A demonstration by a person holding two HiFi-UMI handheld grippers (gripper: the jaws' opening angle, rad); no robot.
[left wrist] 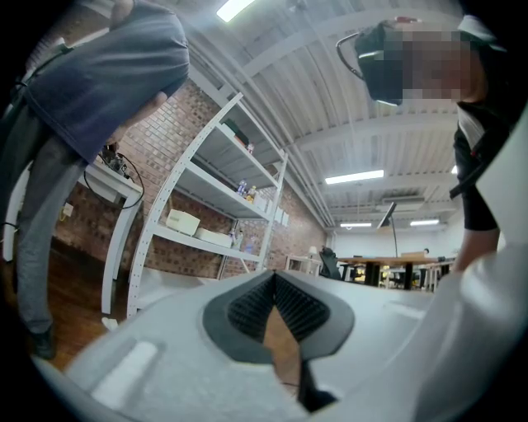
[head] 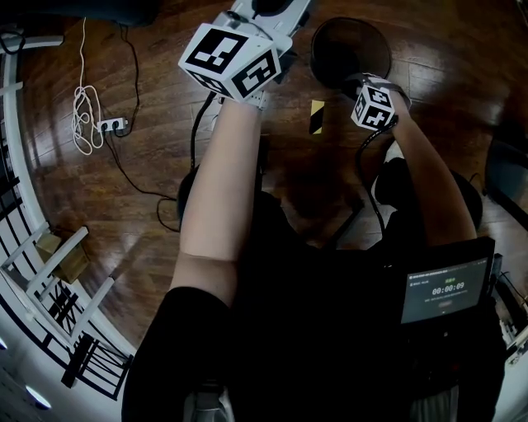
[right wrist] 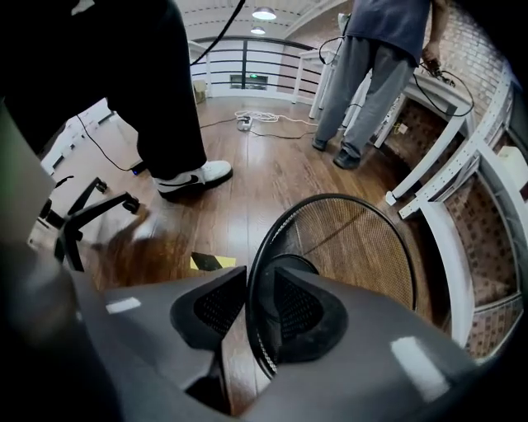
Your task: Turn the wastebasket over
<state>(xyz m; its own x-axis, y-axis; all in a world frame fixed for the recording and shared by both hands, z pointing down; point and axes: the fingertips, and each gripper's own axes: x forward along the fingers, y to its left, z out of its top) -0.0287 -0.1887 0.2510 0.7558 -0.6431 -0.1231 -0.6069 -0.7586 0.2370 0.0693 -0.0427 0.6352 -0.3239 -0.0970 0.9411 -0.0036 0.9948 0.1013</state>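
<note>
From my head, the basket (head: 342,49) stands mouth-up on the wood floor (head: 148,165), right under the tip of my right tongs (head: 361,82). My left tongs (head: 260,21) are held high, up and to the side of it. The left tongs' own view shows their ribbed pads (left wrist: 247,309) meeting at the tips with nothing between them. Beyond them are only white shelves (left wrist: 214,189) and brick wall, no basket. The right tongs' view looks steeply down. Their jaws stand partly apart astride the near rim, one pad outside and one inside the bowl, and I judge neither presses it. The basket is round, of fine black wire mesh under a smooth black hoop. I expect it to be light, with a springy wall that could dent and a stiff rim. It will likely skate on this glossy floor, so I'd pinch the hoop itself and roll it over.
</note>
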